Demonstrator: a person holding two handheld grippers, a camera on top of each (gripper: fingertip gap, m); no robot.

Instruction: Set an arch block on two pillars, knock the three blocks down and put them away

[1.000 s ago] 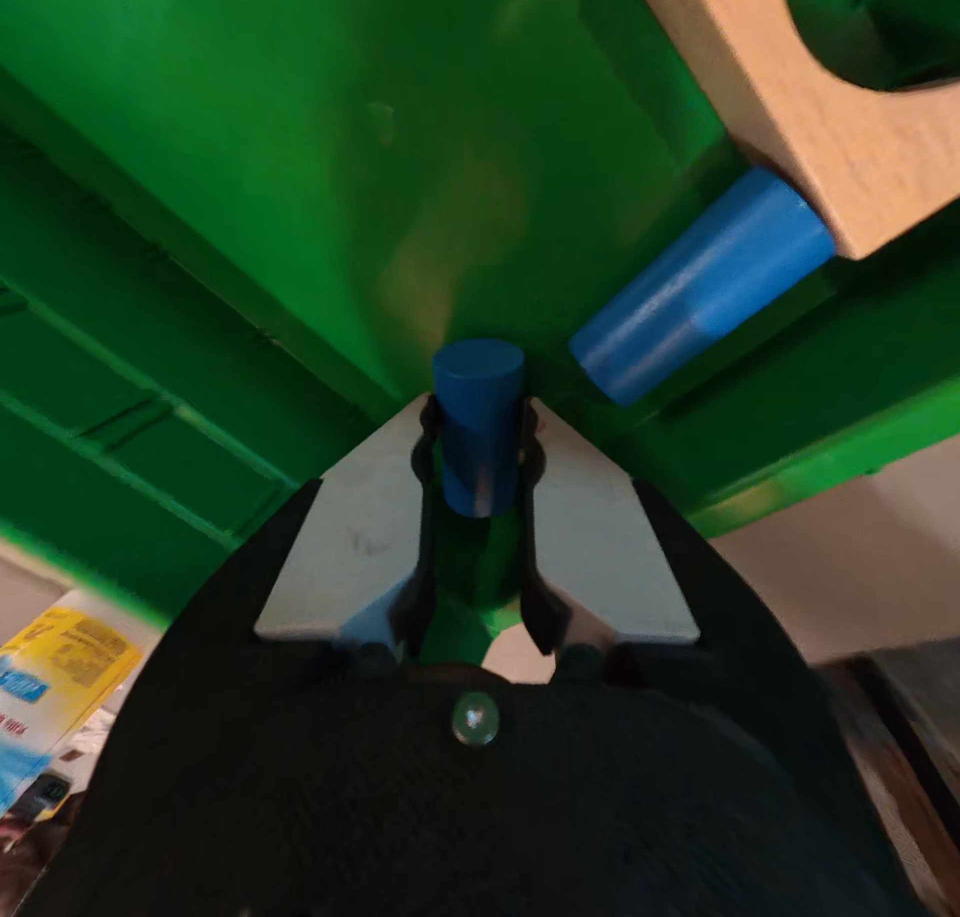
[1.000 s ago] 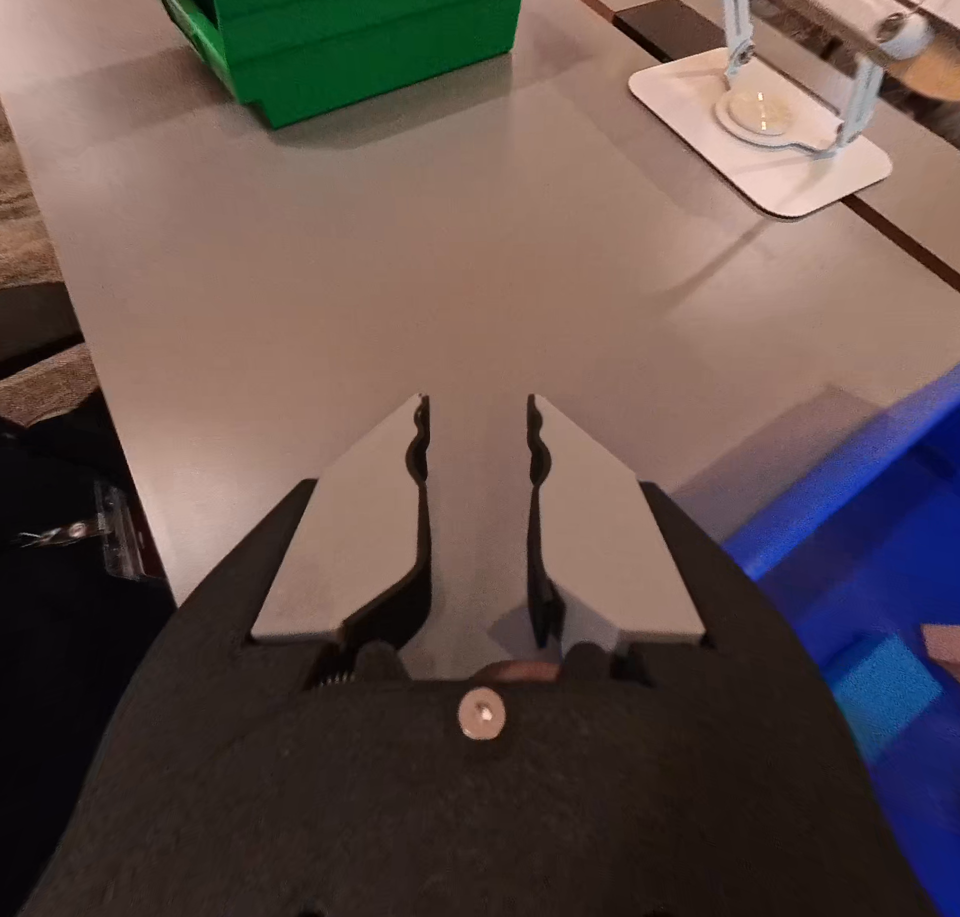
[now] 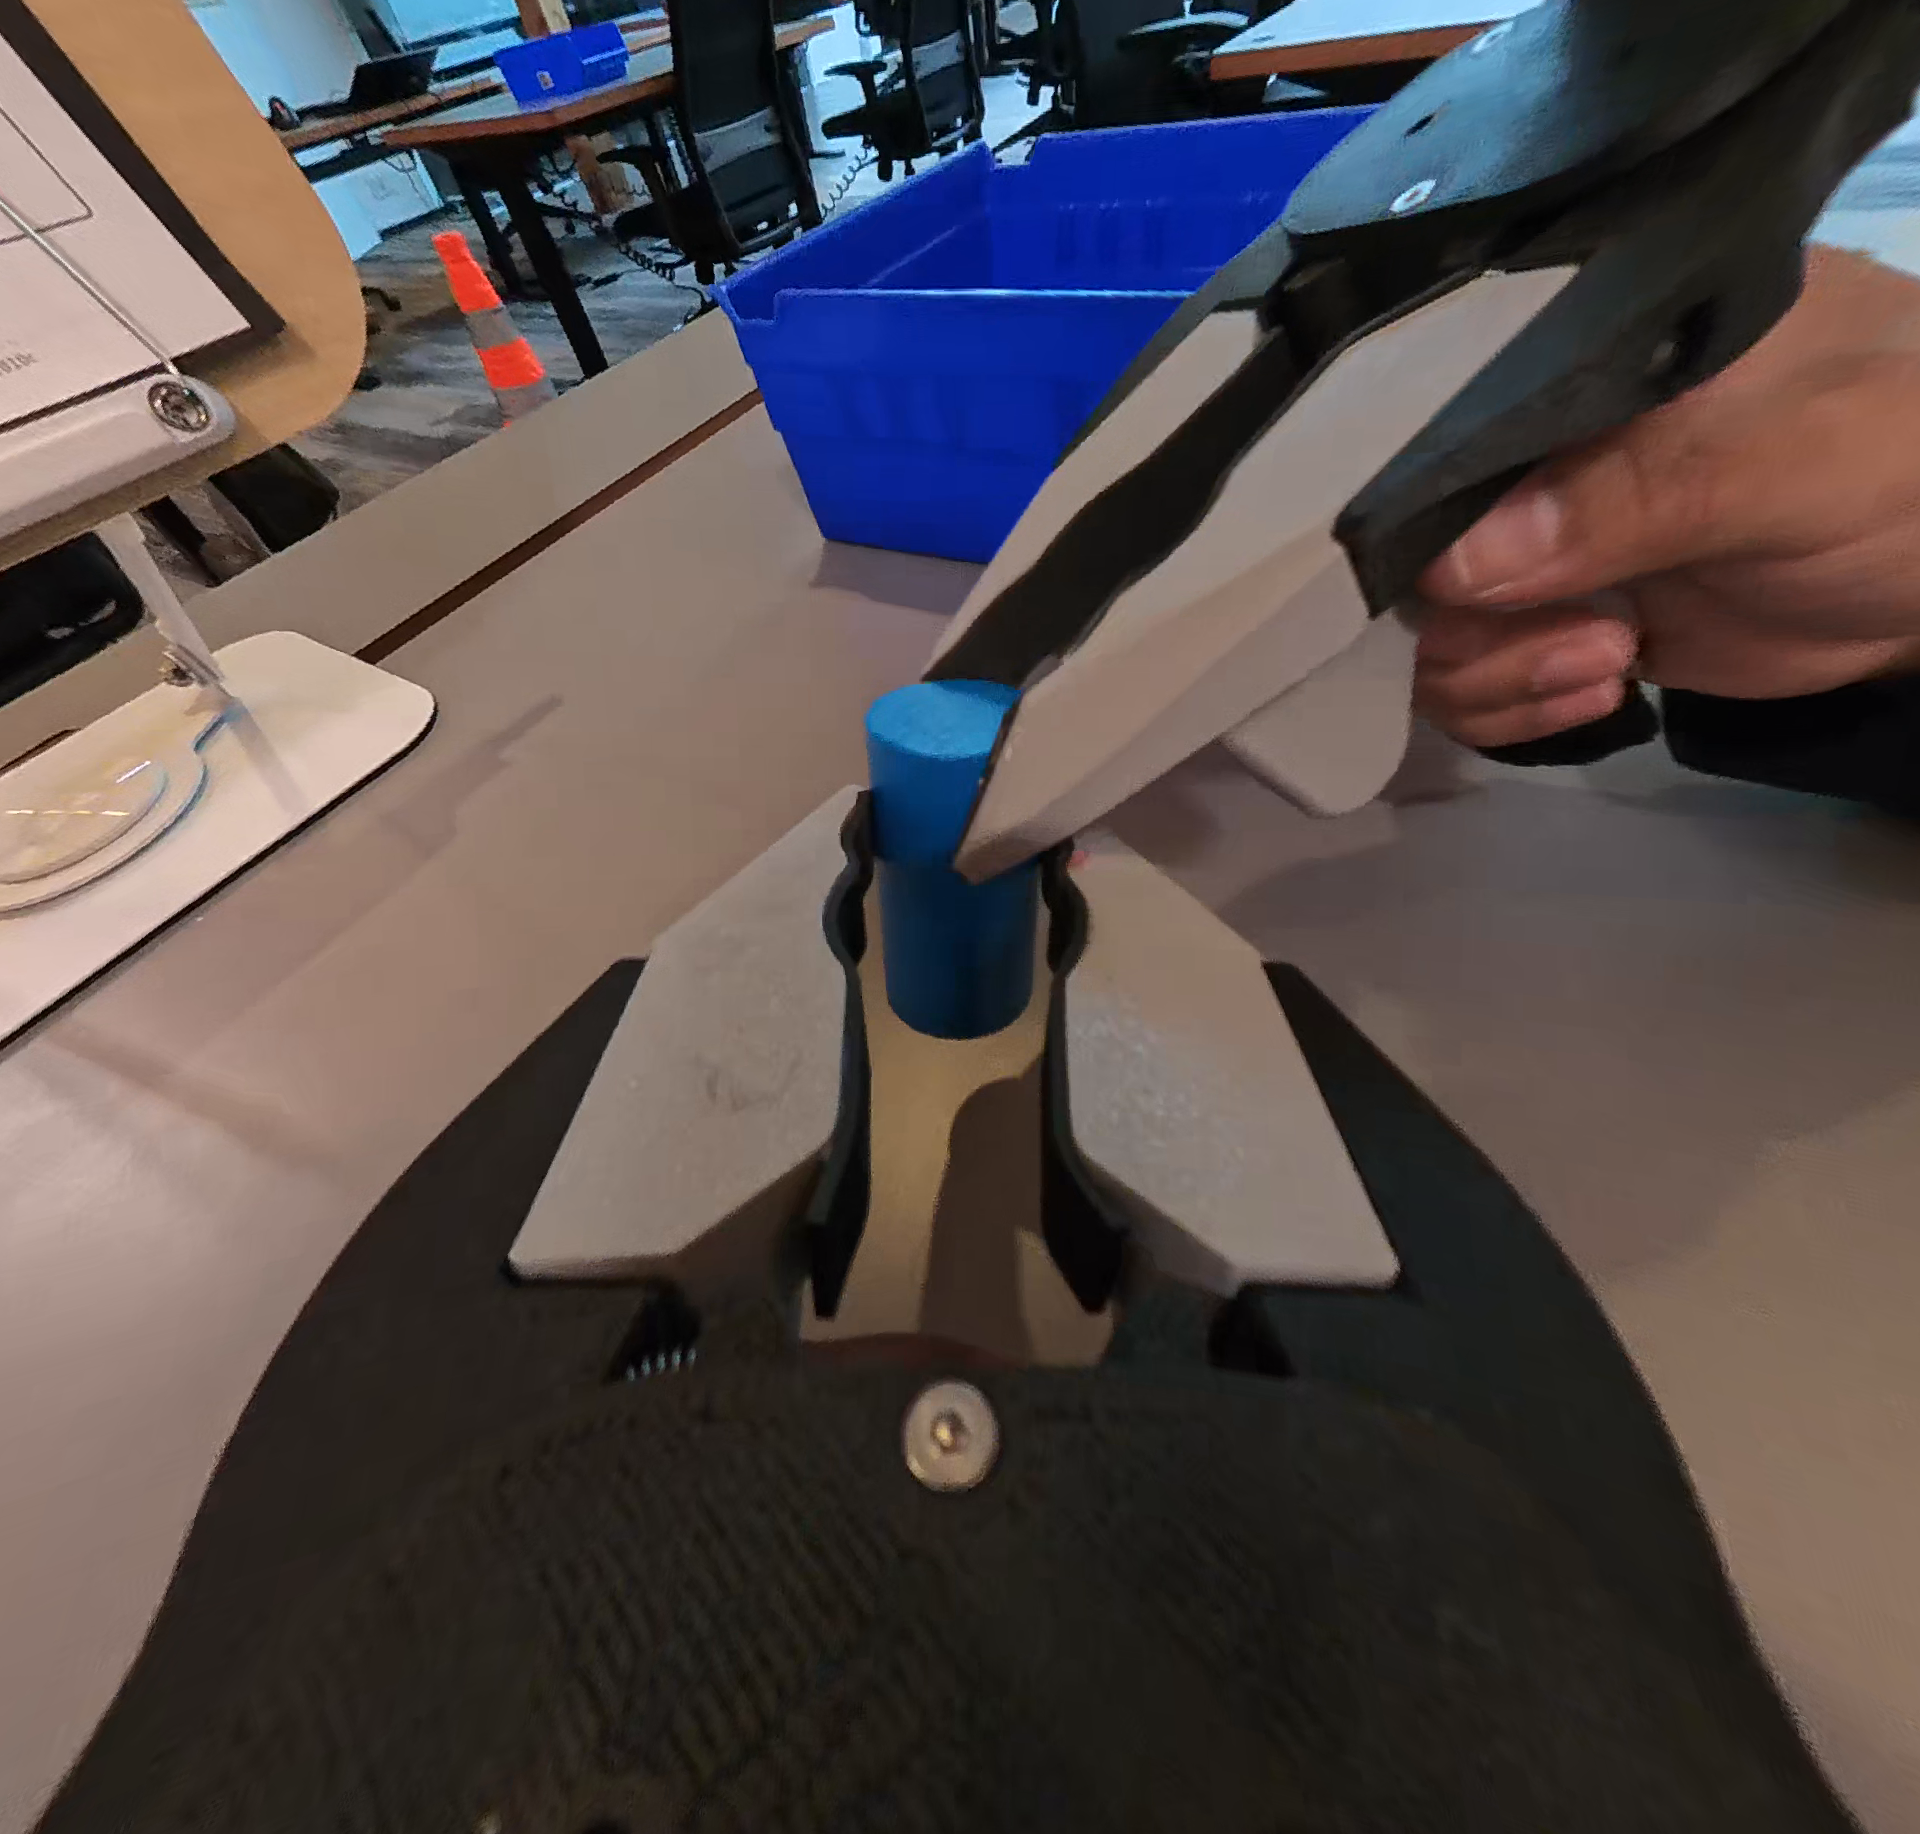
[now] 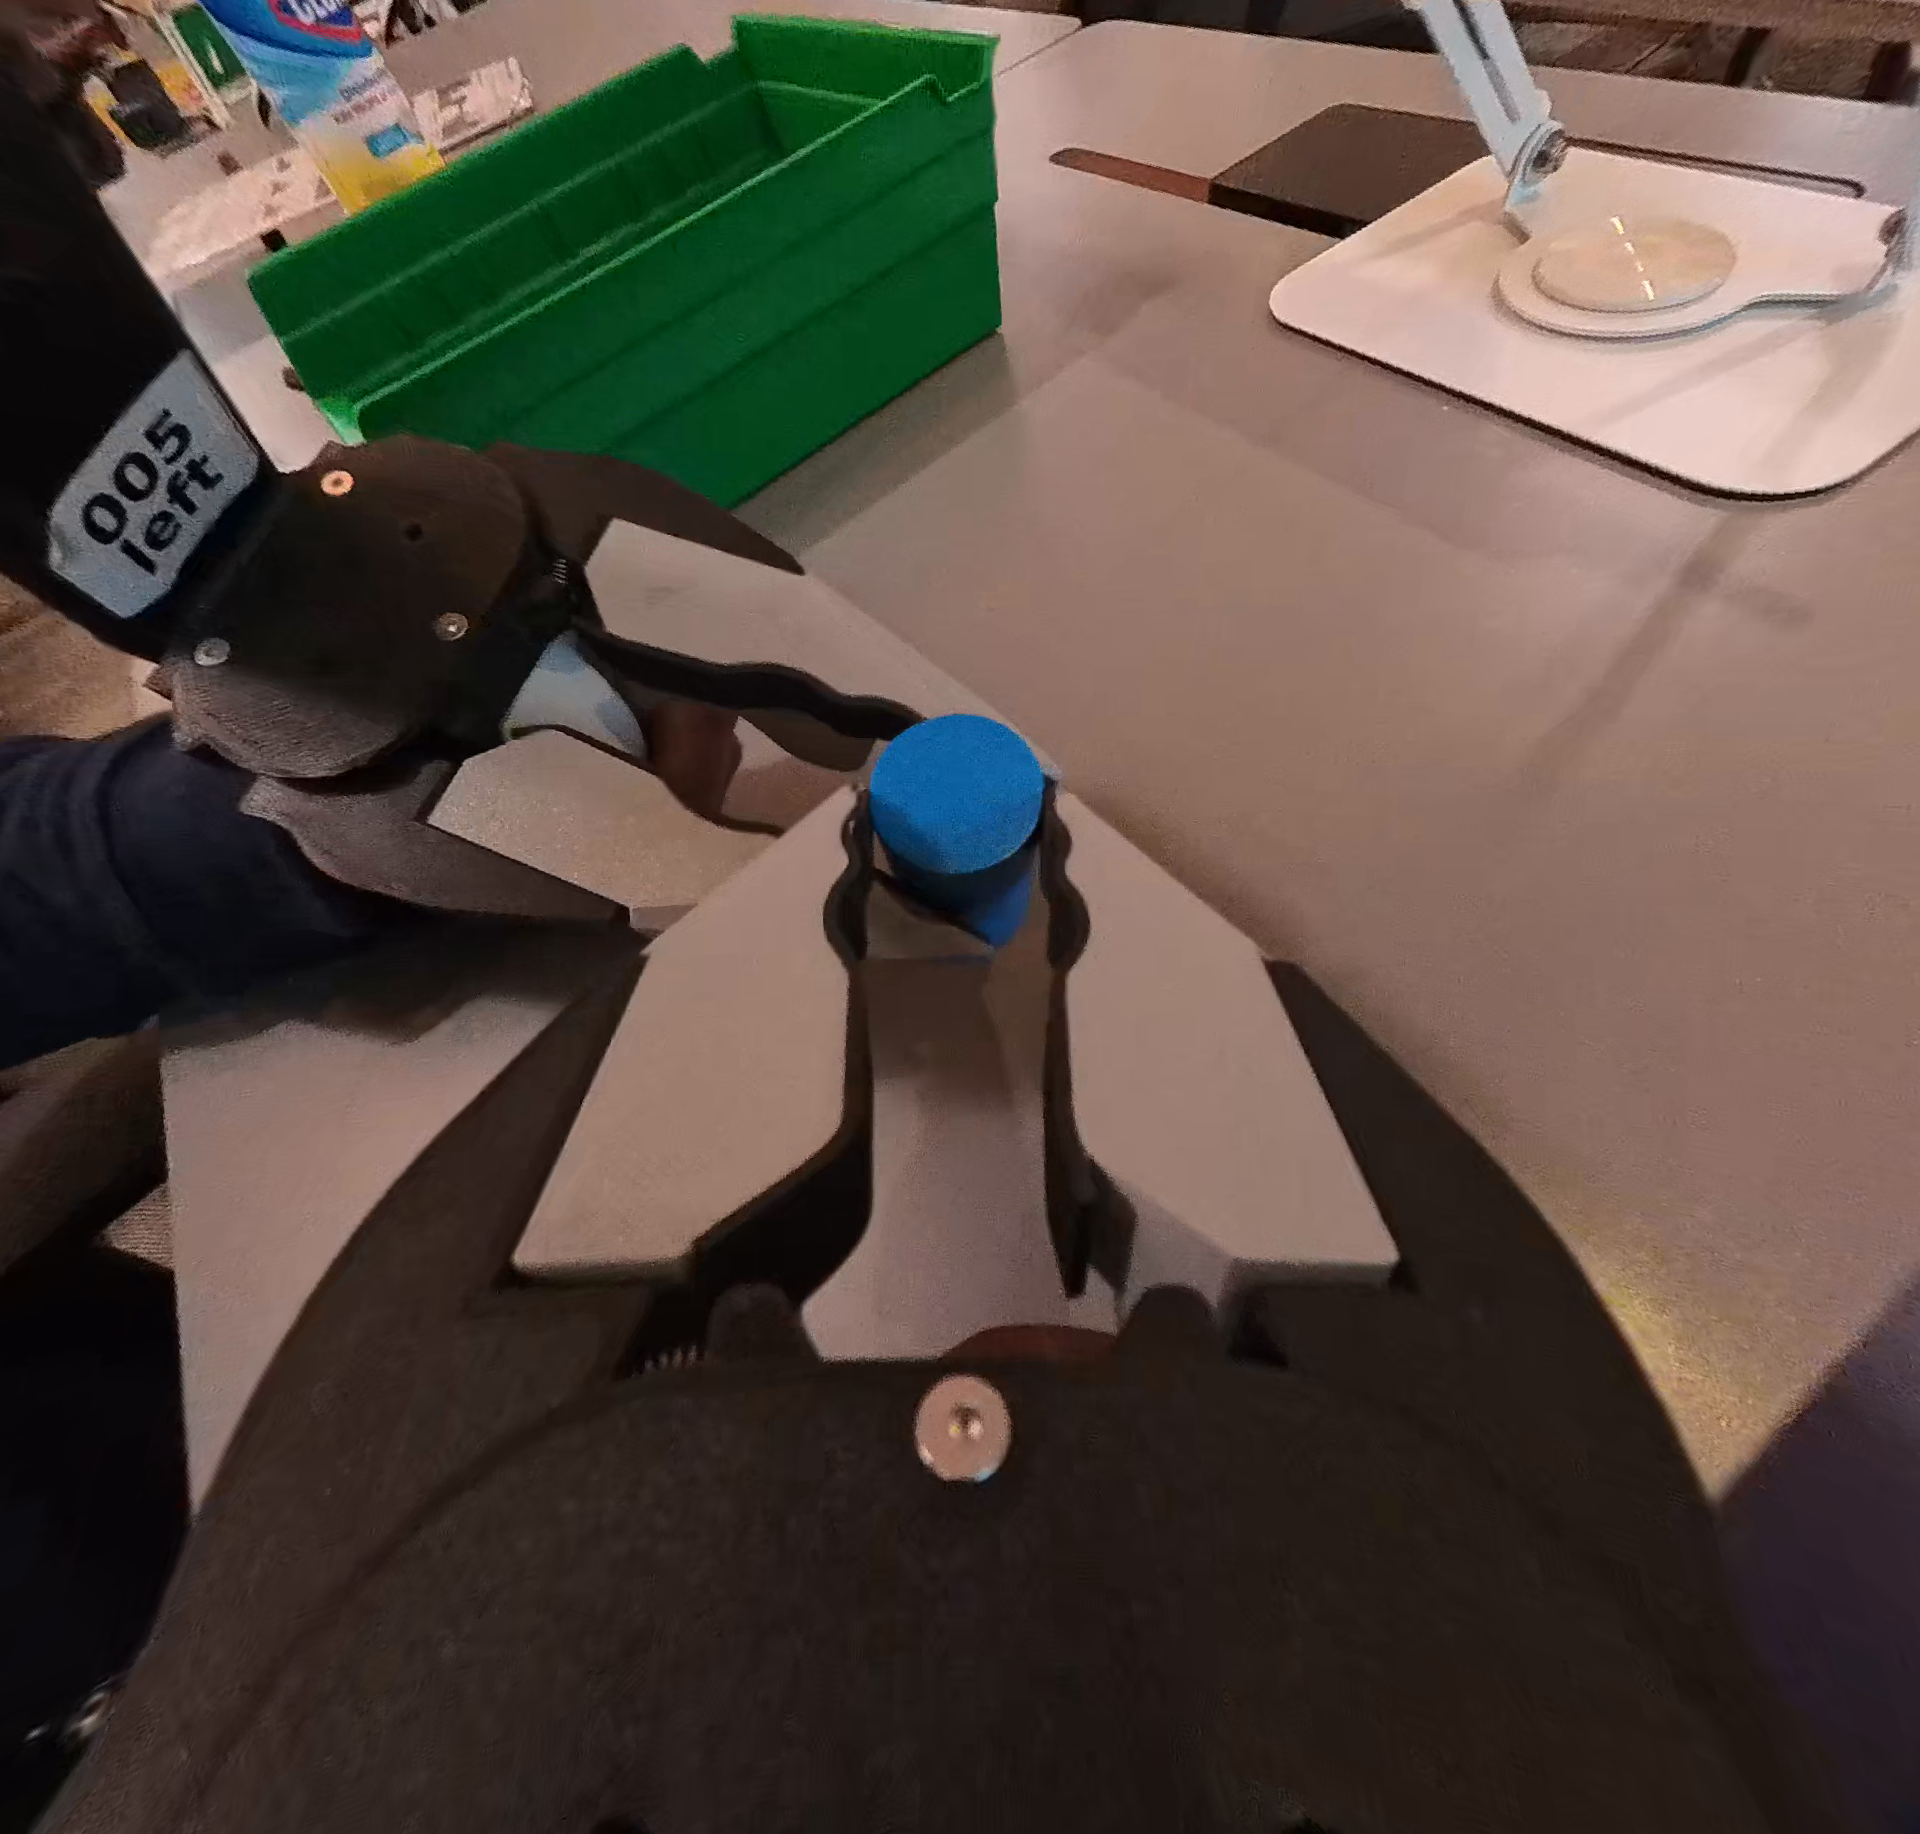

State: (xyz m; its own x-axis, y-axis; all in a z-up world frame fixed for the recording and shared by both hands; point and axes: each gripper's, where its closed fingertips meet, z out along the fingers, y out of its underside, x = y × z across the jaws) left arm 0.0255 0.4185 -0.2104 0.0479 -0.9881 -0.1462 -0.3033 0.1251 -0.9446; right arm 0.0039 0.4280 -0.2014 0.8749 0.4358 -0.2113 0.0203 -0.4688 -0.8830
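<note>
Left gripper [image 3: 954, 927] pinches a blue cylinder block [image 3: 951, 870] between its fingertips; the block stands upright, its lower end above the grey table [image 3: 623, 745], its flat top rising past the tips. Right gripper [image 3: 1013, 818] enters from the upper right of this claw, angled downward, a hand [image 3: 1662, 579] around its handle; its near finger overlaps the block's upper right side.

Right wrist view: the right gripper [image 4: 951, 854] closes around the same blue cylinder block [image 4: 954, 828] at the very tips of its fingers, the round top facing the camera. The left gripper [image 4: 831, 735] reaches in from the left of this claw, its dark finger pads meeting the block from that side. Both claws thus grip one block at once, roughly at right angles.

Beyond the left claw, ahead and slightly right, stands a blue bin [image 3: 935, 413]. Beyond the right claw, ahead and to its left, stands a green bin [image 4: 665, 330]; ahead to its right lies a white stand base [image 4: 1610, 350].
</note>
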